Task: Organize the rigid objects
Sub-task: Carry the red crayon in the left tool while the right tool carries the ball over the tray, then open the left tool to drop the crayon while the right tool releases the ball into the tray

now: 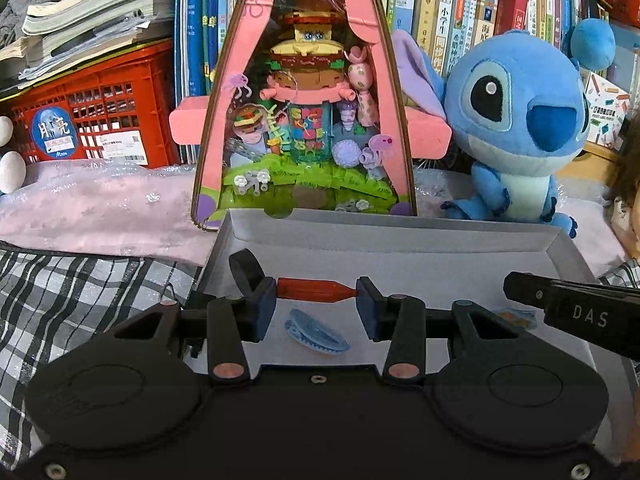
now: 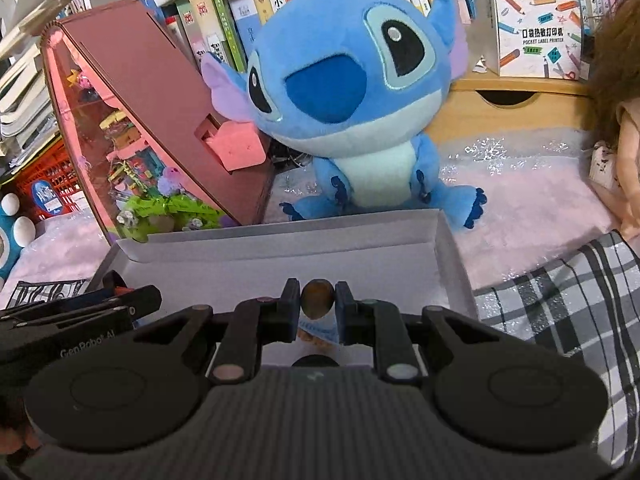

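The left tool [image 1: 316,300] is partly closed, its two blue pads gripping a small red bottle-shaped piece [image 1: 316,289] lengthwise, end to end, held level above the floor of a shallow white box [image 1: 400,240]. Just below the piece, at 6 o'clock from it, a blue hair clip [image 1: 316,332] lies on the box floor. The right tool [image 2: 318,300] is nearly closed, pinching a small brown oval object [image 2: 317,298] between its pads, also over the white box, with an orange and blue item partly hidden beneath it. Beyond the box, at 12 o'clock, stand a pink triangular toy display [image 1: 304,112] and a blue plush toy [image 1: 520,120], with bookshelves [image 1: 460,12] behind.
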A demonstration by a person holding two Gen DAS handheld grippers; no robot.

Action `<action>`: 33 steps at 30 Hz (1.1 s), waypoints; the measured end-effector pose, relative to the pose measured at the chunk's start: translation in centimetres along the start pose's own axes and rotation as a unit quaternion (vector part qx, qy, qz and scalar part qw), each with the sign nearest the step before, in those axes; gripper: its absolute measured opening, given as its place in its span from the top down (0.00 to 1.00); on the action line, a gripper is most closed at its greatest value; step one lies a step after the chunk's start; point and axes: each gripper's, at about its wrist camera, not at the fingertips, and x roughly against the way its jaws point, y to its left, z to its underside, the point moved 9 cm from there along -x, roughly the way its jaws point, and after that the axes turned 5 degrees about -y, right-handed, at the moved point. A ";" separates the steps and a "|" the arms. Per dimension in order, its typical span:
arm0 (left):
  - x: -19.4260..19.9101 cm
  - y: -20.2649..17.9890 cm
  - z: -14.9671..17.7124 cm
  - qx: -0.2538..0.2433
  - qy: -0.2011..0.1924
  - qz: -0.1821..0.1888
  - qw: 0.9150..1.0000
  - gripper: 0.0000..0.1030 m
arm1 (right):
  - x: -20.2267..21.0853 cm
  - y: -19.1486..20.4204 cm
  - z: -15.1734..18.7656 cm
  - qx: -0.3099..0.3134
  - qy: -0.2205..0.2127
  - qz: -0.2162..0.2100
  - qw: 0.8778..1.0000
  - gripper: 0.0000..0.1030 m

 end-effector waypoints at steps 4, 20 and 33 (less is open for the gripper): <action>-0.5 -0.3 0.4 -0.003 0.005 0.000 1.000 0.60 | -0.6 -0.1 0.4 -0.001 0.006 0.002 1.000 0.78; -0.9 -1.2 1.5 -0.016 0.009 0.002 1.000 0.59 | -1.3 -0.4 0.9 0.000 0.008 0.005 1.000 0.74; 0.7 -1.2 0.7 -0.015 -0.004 0.000 1.000 0.34 | 0.0 -0.3 0.3 0.010 -0.008 0.006 1.000 0.45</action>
